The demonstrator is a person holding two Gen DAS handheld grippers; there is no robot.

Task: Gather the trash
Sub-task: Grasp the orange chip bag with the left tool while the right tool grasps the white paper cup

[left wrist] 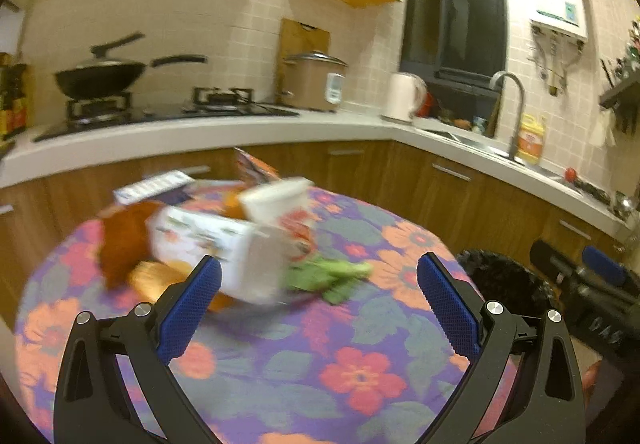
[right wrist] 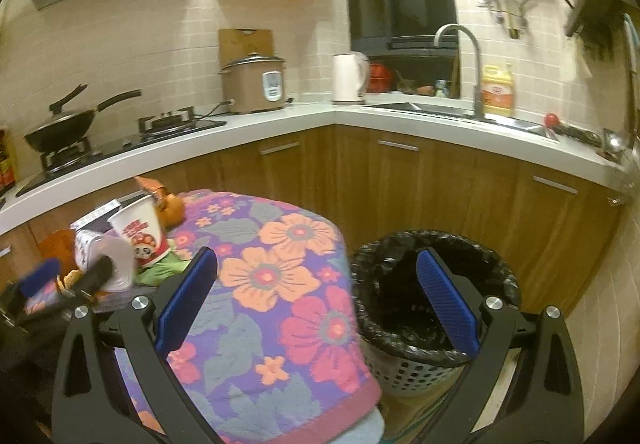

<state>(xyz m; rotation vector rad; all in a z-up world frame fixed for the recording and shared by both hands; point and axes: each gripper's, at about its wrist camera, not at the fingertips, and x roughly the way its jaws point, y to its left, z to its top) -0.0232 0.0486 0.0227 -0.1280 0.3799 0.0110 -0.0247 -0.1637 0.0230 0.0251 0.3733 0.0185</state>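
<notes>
While our left gripper [left wrist: 318, 278] hovers wide open near the trash [left wrist: 224, 244] piled on the table's [left wrist: 360, 376] far side, our right gripper [right wrist: 316, 270] gapes empty beside the bin [right wrist: 436, 328], right of the table.

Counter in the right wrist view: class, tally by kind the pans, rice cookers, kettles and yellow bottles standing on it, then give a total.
Pan: 1
Rice cooker: 1
Kettle: 1
Yellow bottle: 1
Total: 4
</notes>
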